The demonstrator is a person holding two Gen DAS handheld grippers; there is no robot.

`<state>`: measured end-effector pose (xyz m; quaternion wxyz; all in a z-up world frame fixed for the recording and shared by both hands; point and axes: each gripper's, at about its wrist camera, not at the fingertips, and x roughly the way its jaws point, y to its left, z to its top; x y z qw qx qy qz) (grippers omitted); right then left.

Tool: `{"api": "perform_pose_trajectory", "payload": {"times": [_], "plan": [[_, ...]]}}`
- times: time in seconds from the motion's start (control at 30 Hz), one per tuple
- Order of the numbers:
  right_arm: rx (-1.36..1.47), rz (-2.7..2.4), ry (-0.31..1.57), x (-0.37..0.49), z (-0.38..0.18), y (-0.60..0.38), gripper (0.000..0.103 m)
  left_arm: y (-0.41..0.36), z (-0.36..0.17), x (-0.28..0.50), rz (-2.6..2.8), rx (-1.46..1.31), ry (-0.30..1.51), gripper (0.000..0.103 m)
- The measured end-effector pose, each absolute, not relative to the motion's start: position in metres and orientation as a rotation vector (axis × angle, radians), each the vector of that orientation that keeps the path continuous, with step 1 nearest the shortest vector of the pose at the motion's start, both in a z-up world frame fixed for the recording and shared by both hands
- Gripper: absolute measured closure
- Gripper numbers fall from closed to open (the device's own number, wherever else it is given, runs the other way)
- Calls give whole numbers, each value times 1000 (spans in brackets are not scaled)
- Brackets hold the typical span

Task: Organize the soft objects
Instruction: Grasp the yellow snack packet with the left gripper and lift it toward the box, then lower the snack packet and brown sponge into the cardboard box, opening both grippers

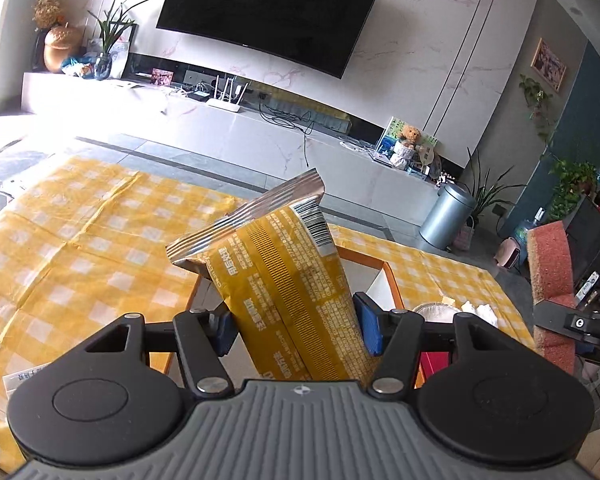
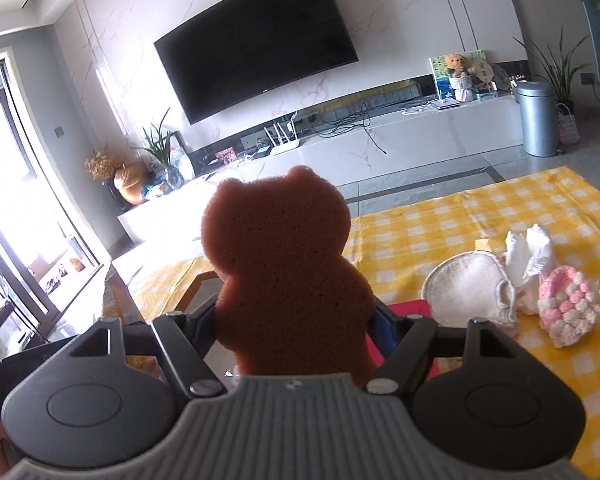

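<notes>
The snack packet (image 1: 276,280) stands between the left jaws, above the box (image 1: 384,276) on the bench (image 1: 80,240). The bear sponge (image 2: 280,272) sits between the right jaws; the knitted piece (image 2: 568,308) lies to its right.

A dark television (image 2: 256,68) hangs on a marbled white wall (image 2: 400,20) above a long low cabinet (image 2: 380,140); bright, perhaps sunlit, window (image 2: 16,208) at left.

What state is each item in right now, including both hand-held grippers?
Left hand-held gripper: shut on snack packet.
Snack packet: held upright, sealed, lifted above box.
Right hand-held gripper: shut on bear sponge.
Bear sponge: held upright, off the table.
Box: open-topped, on checked tablecloth.
Pink knitted item: lying on tablecloth.
White cloth: crumpled, on tablecloth.
Round pad: lying on tablecloth.
</notes>
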<state>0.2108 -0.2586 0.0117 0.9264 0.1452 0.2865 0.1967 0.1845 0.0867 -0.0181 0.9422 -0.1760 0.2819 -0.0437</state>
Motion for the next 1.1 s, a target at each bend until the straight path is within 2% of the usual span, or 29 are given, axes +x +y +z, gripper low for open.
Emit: {"api": "perform_pose_trajectory", "payload": {"times": [0.53,0.67,1.1], "plan": [[7,389,791,277,-31,-119,30,145,-32,187,-79,-510,591,36],[-89,357,829,296,-47,-91,30,150,-34,188,-47,-502,591,46],[-331,272,912,316,-97,-66,30,139,-48,202,-52,-451,644,52]]}}
